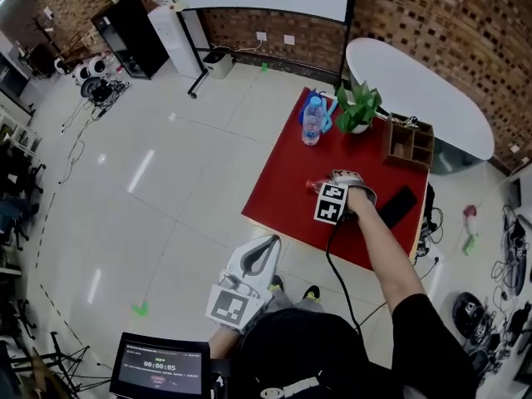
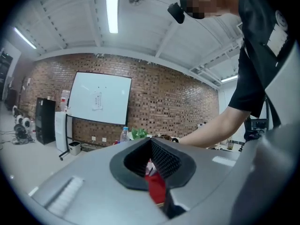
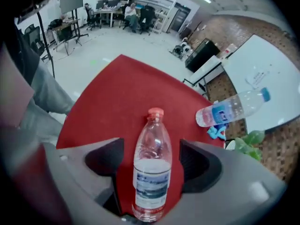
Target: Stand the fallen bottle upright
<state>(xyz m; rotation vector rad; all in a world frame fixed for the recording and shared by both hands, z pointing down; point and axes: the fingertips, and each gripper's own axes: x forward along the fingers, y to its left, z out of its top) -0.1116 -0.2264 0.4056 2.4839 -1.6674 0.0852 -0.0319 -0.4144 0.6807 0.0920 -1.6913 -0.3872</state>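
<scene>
Bottle (image 3: 151, 144) lies on its side near the table's (image 1: 283, 181) centre, not yet gripped: right gripper (image 3: 152, 163) straddles it with jaws wide open, pads clear; left gripper (image 2: 151, 161) is closed and empty; gripping and uprighting remain.

The fallen bottle (image 3: 151, 168) was clear glossy plastic, its cap (image 3: 155, 112) red. The desk (image 3: 117, 93) top looked matt, smooth. The floor (image 1: 166, 165) tiles were glossy. The far box (image 1: 409, 142) was wood; the wall (image 1: 432, 15) rough brick.
</scene>
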